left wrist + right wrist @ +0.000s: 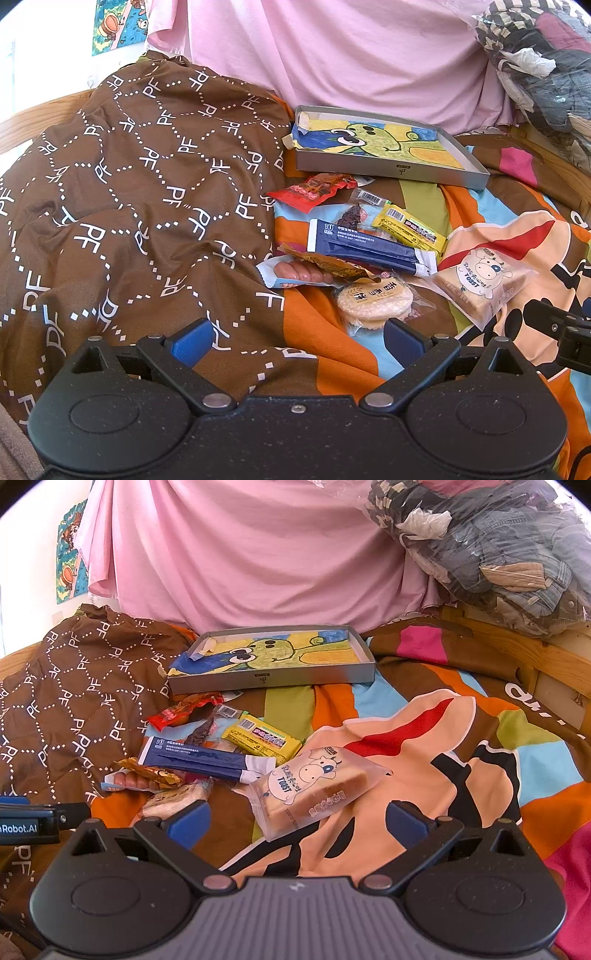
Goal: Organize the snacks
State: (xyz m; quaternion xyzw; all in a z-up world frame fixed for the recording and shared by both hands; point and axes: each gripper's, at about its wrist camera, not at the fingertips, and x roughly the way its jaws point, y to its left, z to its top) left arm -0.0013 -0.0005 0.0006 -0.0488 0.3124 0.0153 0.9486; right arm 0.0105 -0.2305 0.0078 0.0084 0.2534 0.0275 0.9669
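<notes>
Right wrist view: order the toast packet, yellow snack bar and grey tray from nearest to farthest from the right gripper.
1. Toast packet, just ahead of the open right gripper, between its fingers.
2. Yellow snack bar, behind the toast, slightly left.
3. Grey tray, farthest, at the back near the pink cloth.

A bed with a wooden frame (pixel 554 653) is covered by a colourful sheet (pixel 424 738) and a brown quilt (pixel 129 184); a pink cloth (pixel 240 554) is hung behind, brightly daylit

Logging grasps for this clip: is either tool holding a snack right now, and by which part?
Nothing is held. The left tool and right tool are open over the bed, snacks untouched.
</notes>
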